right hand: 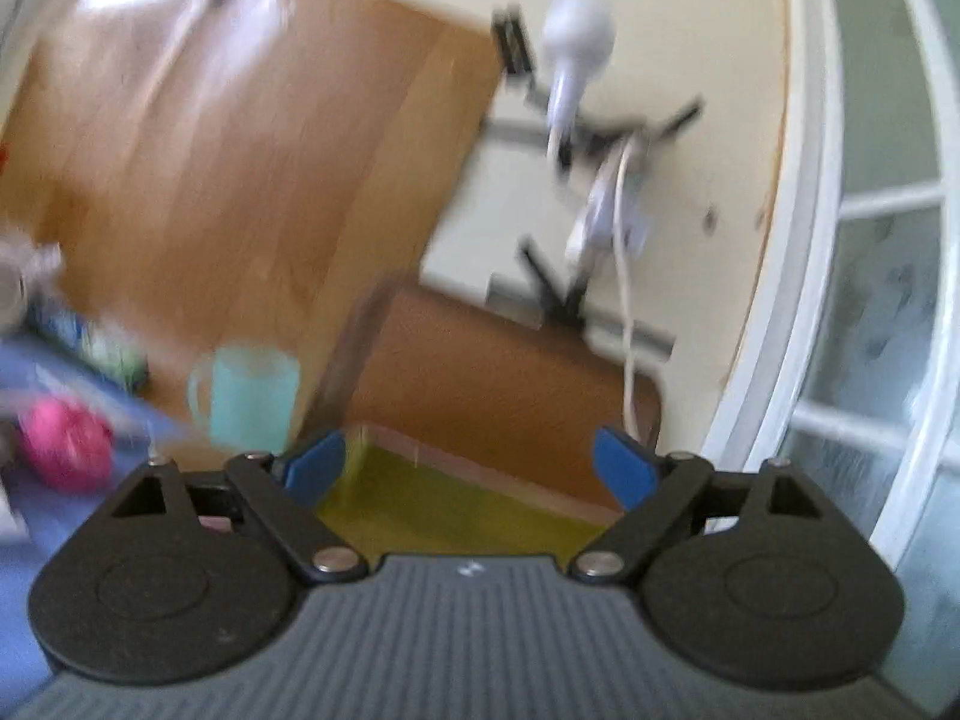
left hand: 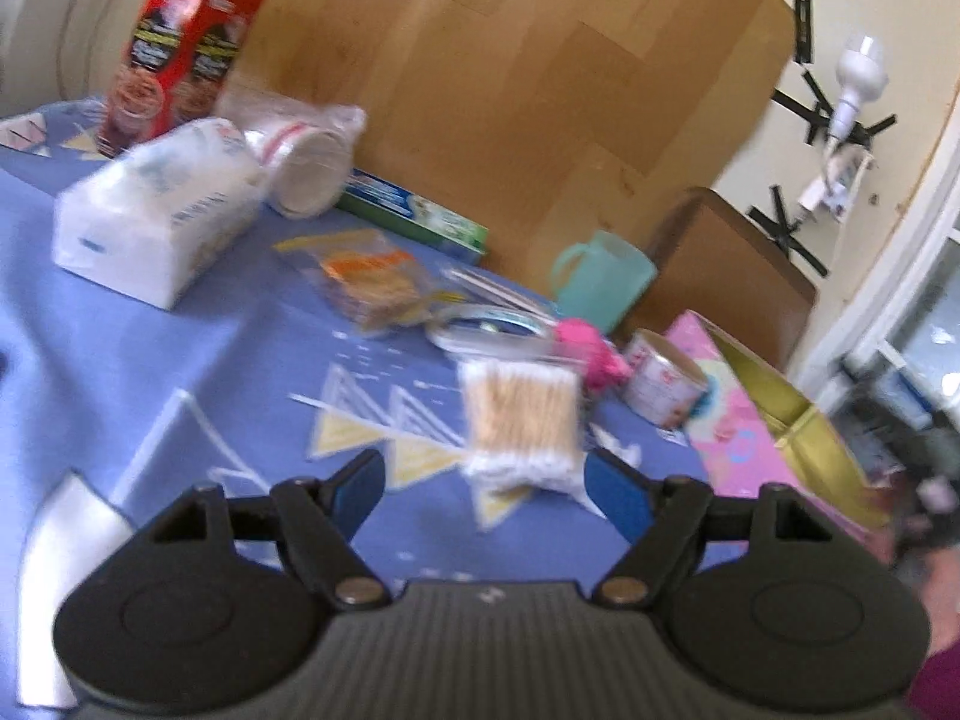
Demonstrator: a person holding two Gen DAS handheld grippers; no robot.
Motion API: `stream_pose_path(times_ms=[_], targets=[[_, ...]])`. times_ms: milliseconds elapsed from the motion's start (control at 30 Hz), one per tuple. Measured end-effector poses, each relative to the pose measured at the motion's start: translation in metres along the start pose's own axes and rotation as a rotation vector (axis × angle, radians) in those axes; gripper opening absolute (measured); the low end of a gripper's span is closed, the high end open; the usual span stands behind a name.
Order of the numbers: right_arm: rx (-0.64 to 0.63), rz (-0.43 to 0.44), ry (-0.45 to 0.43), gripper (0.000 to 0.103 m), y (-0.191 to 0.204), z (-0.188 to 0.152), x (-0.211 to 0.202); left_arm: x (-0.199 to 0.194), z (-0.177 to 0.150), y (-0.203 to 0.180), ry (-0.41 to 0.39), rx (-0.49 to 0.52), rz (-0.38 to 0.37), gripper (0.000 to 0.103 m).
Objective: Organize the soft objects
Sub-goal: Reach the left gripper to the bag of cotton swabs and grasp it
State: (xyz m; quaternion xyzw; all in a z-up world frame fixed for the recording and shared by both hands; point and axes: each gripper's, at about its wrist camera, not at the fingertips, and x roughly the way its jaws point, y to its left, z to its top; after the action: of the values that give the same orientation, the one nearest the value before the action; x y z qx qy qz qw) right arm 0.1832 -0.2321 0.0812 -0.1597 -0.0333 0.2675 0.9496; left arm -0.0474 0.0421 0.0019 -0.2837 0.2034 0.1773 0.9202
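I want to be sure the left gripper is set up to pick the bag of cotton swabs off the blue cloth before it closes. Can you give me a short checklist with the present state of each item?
1. Left gripper open: ok, nothing pressed between the blue pads.
2. Bag of cotton swabs in line with the gap: ok, it lies just ahead, nearer the right-hand finger.
3. Bag already between the fingers: not ok, it lies beyond the tips.
4. Space around the bag: cannot tell, the pink soft thing and small tin lie close behind.
5. Pink box open to receive: ok, its yellow inside shows.
6. Right gripper free: ok, open and empty.
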Motion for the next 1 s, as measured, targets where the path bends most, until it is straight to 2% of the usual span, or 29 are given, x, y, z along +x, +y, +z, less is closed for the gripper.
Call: stream_pose_path(times_ms=[67,100,167,200,267,333,433,500,567,633,833,867,900,1000], targets=[[0.093,0.139,-0.006,0.093,0.007,0.021,-0.015,-0.004,-0.001,0.008,-0.018,-0.001,0.02,0.076],[0.16,0.269,0.048,0.093,0.014,0.028,-0.017,-0.007,-0.002,0.012,-0.027,-0.003,0.029,0.076],[0.251,0.463,0.183,0.091,0.037,0.029,-0.013,-0.009,-0.004,0.02,-0.038,-0.008,0.045,0.076],[0.279,0.538,0.251,0.089,0.053,0.024,-0.01,-0.009,-0.005,0.024,-0.042,-0.009,0.054,0.076],[0.285,0.625,0.345,0.077,0.089,0.015,-0.009,-0.008,-0.007,0.033,-0.04,-0.016,0.063,0.076],[0.271,0.655,0.399,0.074,0.121,0.009,-0.008,-0.007,-0.012,0.041,-0.041,-0.027,0.053,0.075],[0.26,0.656,0.461,0.072,0.152,0.006,0.007,-0.011,-0.013,0.047,-0.054,-0.055,0.024,0.075],[0.234,0.665,0.501,0.058,0.168,0.003,0.017,-0.011,-0.012,0.048,-0.056,-0.057,0.014,0.074],[0.286,0.702,0.521,0.037,0.169,0.0,0.016,-0.011,-0.012,0.049,-0.054,-0.059,0.008,0.074],[0.294,0.706,0.535,0.032,0.163,0.007,0.012,-0.011,-0.012,0.051,-0.055,-0.068,-0.004,0.074],[0.37,0.816,0.572,0.028,0.125,0.0,-0.034,-0.009,-0.012,0.051,-0.035,-0.077,-0.045,0.074],[0.376,0.83,0.576,0.028,0.122,-0.003,-0.037,-0.009,-0.012,0.049,-0.023,-0.071,-0.062,0.071],[0.385,0.831,0.582,0.028,0.116,-0.006,-0.045,-0.009,-0.014,0.046,-0.007,-0.064,-0.086,0.063],[0.34,0.834,0.56,0.039,0.111,-0.013,-0.056,-0.008,-0.019,0.035,0.067,-0.073,-0.186,0.061]])
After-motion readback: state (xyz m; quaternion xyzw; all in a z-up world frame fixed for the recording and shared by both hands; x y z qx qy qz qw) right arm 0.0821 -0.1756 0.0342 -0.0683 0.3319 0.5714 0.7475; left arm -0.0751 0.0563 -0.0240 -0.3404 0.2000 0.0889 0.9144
